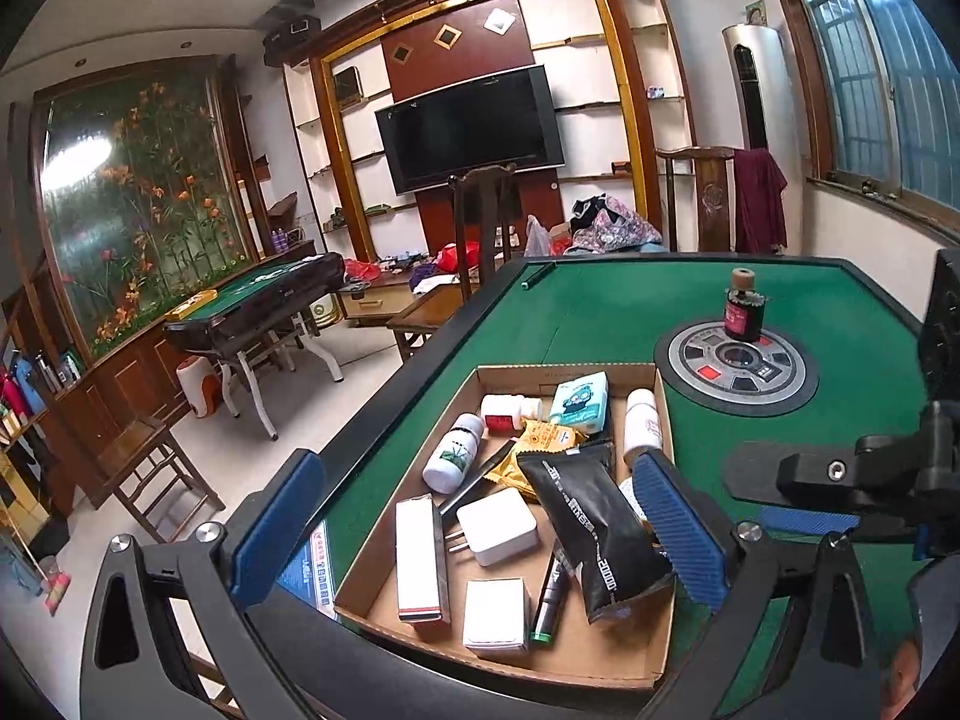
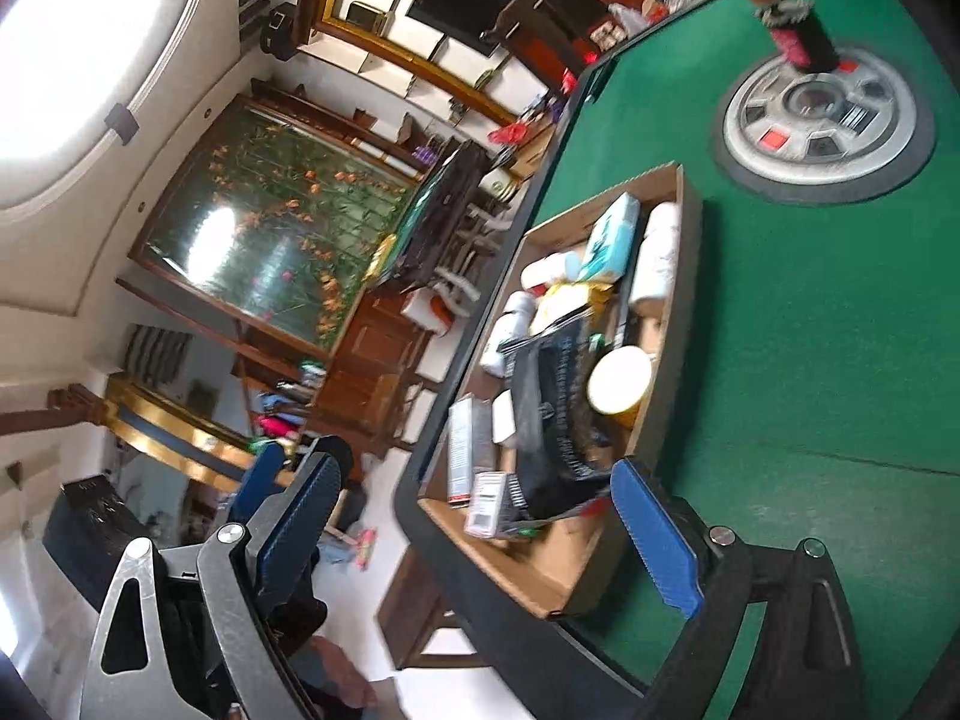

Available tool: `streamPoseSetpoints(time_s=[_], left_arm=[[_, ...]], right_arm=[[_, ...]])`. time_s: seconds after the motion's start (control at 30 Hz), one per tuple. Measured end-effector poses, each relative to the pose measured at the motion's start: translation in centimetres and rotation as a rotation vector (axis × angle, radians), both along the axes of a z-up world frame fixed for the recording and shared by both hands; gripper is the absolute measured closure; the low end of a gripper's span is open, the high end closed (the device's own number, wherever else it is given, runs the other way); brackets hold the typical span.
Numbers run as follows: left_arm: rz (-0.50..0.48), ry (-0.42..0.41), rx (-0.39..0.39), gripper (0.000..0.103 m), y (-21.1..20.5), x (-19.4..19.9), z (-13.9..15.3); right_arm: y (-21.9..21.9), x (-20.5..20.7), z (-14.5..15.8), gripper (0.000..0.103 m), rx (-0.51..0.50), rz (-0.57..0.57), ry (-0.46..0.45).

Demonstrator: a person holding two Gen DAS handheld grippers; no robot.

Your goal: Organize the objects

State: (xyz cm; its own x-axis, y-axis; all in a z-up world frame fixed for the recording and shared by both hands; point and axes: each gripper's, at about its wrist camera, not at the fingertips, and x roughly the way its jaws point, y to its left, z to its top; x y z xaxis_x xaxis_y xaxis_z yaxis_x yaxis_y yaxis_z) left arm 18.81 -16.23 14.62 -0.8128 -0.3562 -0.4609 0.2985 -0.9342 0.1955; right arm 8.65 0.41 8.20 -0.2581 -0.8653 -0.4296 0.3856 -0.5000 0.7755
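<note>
**Both tongs open over the cardboard tray**

The left gripper (image 1: 474,516) and right gripper (image 2: 474,531) are standing wide open, holding nothing. The cardboard tray (image 1: 663,414) is lying at the near left edge of the green table (image 1: 630,300), full of small things. The dark bottle (image 1: 744,309) is standing alone on the centre disc (image 1: 786,384). It is probably rigid, light and easy to tip, so I would take it around the body.

television (image 1: 471,126), wooden chair (image 1: 159,471), window (image 1: 882,78)

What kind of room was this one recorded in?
Most likely a home living room: a wall-mounted television, wooden chairs, and a green felt mahjong table holding a cardboard box of small items.
</note>
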Motion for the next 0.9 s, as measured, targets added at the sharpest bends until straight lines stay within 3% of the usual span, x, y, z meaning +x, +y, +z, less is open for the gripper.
streamPoseSetpoints(time_s=[0.2,0.37,0.5,0.67,0.9], left_arm=[[0.008,0.019,0.016,0.0,0.1,0.3,0.2],[0.02,0.088,0.023,0.0,0.1,1.7,1.1],[-0.022,0.162,0.106,0.0,-0.5,3.2,2.2],[-0.023,0.145,0.125,0.0,-1.2,3.4,2.1],[0.01,0.147,0.164,0.0,-3.3,4.0,2.1]], right_arm=[[0.6,0.9,1.0,0.008,0.126,-0.088,0.11],[1.8,1.6,1.2,0.006,0.171,-0.121,0.161],[2.2,2.3,2.6,0.006,0.228,-0.208,0.258],[1.3,3.8,4.4,0.003,0.443,-0.34,0.426],[-2.1,5.0,3.2,0.002,0.598,-0.285,0.516]])
